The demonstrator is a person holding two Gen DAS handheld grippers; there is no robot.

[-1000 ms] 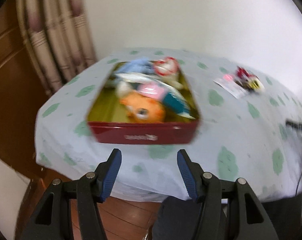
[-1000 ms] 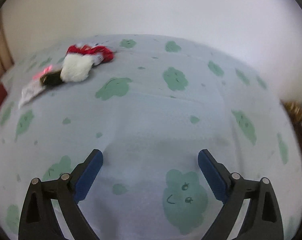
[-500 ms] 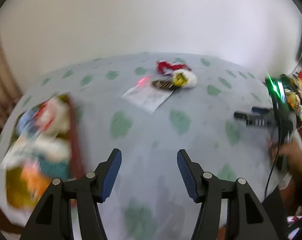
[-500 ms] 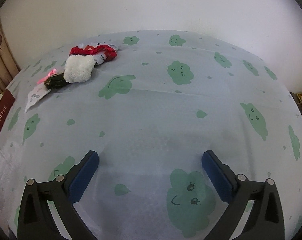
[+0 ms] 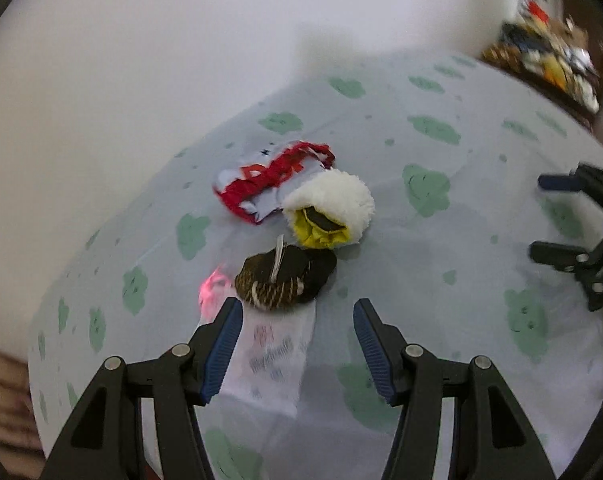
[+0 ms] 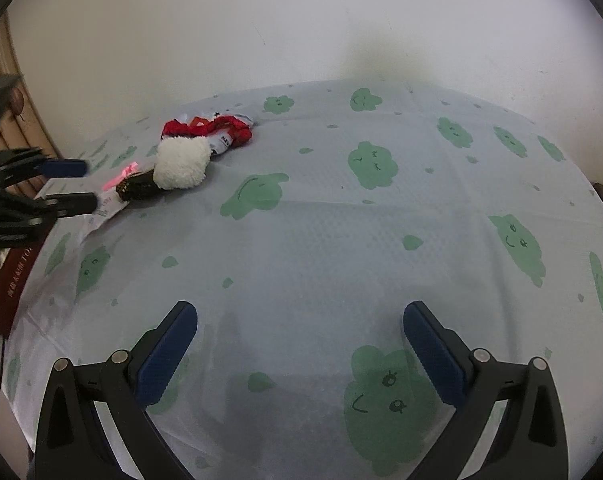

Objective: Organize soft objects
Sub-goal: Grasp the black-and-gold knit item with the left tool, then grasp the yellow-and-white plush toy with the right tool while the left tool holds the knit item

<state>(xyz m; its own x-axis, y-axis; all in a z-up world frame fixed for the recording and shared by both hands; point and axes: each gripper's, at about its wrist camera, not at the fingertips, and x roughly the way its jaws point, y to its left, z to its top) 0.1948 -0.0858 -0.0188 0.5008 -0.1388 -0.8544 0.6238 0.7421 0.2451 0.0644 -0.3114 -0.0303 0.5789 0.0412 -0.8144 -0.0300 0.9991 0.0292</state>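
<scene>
**Both grippers hanging open over the cloud-print table, soft things bunched near the left one**

A table draped in a pale blue cloth (image 6: 321,240) printed with green smiling clouds is filling both views, with a plain white wall (image 6: 301,20) standing behind it. At the table's left edge, in the right wrist view, a dark red box (image 6: 9,292) with gold lettering is showing one side only; what it holds cannot be told from here.

The left gripper (image 5: 297,336) is pointing down at the small pile, its blue-padded fingers (image 5: 223,344) standing apart with nothing pressed between them. The right gripper (image 6: 301,344) is hanging over a bare stretch of cloth, well apart from the pile, its jaws spread wide and gripping nothing.

The soft things are lying together toward the far left part of the table. A red and white crumpled cloth (image 5: 273,176) is sitting farthest back, against the fluffy white plush (image 5: 333,200), which is showing a yellow lining at its open end. Just in front of that, a dark brown striped sock-like bundle (image 5: 281,278) is resting on the near end of a clear printed plastic wrapper (image 5: 273,352), which is reaching back between the left fingers. A small pink tag (image 5: 211,284) is lying beside the bundle.
</scene>
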